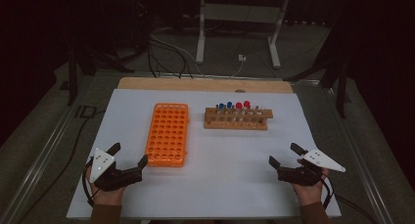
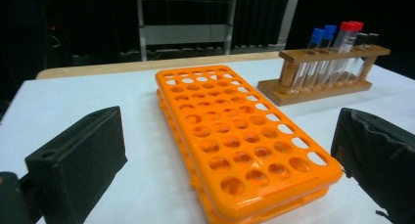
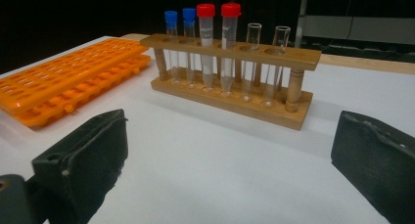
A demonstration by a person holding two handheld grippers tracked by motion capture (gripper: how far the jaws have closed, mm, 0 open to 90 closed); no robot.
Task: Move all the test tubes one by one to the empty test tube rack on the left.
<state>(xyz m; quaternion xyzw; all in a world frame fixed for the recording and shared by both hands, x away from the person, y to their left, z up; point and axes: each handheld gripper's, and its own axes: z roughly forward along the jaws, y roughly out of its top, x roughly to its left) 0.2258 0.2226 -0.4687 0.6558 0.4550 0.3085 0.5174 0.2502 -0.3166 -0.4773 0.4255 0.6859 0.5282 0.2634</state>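
An empty orange tube rack (image 1: 167, 134) (image 2: 240, 136) (image 3: 68, 79) lies flat on the white table, left of centre. To its right stands a wooden rack (image 1: 237, 117) (image 2: 325, 70) (image 3: 230, 77) holding two blue-capped tubes (image 3: 179, 43), two red-capped tubes (image 3: 218, 45) and two uncapped glass tubes (image 3: 266, 62). My left gripper (image 1: 128, 154) (image 2: 230, 165) rests open near the orange rack's near left corner, nothing between its jaws. My right gripper (image 1: 285, 154) (image 3: 230, 165) is open and empty at the near right, well short of the wooden rack.
The white table top (image 1: 220, 185) has a wooden strip (image 1: 205, 84) along its far edge. Metal rails (image 1: 44, 150) run along both sides. Beyond the table stand a white frame (image 1: 240, 23) and cables (image 1: 166, 53) on a dark floor.
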